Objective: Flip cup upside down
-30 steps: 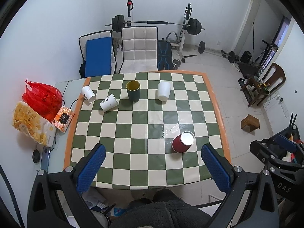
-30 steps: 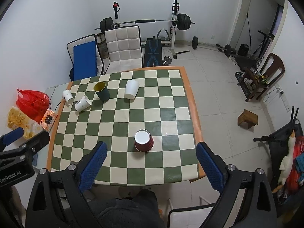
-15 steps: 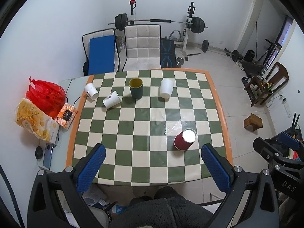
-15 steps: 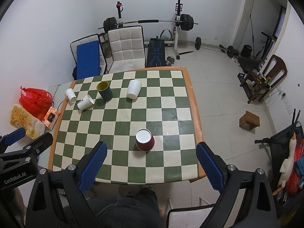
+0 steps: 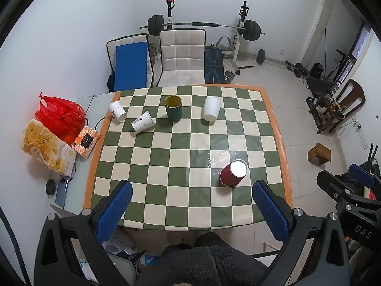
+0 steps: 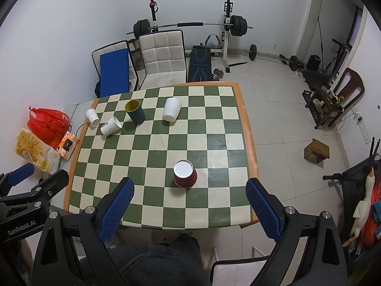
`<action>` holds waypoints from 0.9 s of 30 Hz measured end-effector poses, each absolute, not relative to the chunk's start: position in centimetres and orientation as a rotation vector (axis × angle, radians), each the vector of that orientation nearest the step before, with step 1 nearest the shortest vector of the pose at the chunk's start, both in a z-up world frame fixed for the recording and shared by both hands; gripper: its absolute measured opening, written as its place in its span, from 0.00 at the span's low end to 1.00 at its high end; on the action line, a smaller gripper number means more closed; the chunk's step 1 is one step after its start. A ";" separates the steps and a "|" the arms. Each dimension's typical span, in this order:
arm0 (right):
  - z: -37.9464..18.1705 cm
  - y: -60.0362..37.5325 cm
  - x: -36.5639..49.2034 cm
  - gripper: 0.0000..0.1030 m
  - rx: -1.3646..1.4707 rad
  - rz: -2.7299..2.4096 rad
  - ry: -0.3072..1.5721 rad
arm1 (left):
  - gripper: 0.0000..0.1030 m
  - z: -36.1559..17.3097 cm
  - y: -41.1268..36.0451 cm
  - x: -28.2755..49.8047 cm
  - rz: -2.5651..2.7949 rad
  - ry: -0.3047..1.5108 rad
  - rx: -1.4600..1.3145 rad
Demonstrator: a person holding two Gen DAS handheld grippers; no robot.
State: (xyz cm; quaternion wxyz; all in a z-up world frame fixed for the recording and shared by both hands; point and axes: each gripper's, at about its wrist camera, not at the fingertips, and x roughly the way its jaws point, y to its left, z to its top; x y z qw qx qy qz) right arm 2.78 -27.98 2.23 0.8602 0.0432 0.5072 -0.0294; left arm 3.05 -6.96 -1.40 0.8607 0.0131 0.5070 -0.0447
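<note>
A red paper cup (image 5: 233, 172) stands upside down, white base up, on the near right part of the checkered table (image 5: 190, 219); it also shows in the right wrist view (image 6: 185, 173). My left gripper (image 5: 191, 207) is open and empty, held high above the table's near edge. My right gripper (image 6: 189, 205) is open and empty too, high above the near edge, with the red cup just beyond and between its fingers.
At the table's far side stand a dark green cup (image 5: 173, 108) upright and a white cup (image 5: 211, 108) upside down. Two white paper cups (image 5: 142, 125) (image 5: 117, 111) lie on their sides at the far left. Snack bags (image 5: 47, 143) sit left of the table. Chairs stand behind.
Both grippers have risen and pulled back from the table, so the table looks smaller and farther. The cups have not moved.
</note>
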 end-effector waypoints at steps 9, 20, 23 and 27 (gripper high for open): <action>2.6 -28.0 3.1 0.94 0.093 -0.045 1.050 | 1.00 -0.7 -6.8 3.2 -0.087 1.045 0.027; 2.7 -28.1 2.8 0.94 0.095 -0.044 1.053 | 1.00 -0.4 -7.0 3.5 -0.094 1.051 0.027; 2.6 -28.2 2.6 0.94 0.094 -0.045 1.058 | 1.00 -0.3 -7.1 3.7 -0.100 1.060 0.027; 2.4 -28.2 2.5 0.94 0.094 -0.045 1.064 | 1.00 -0.7 -7.1 3.8 -0.110 1.076 0.031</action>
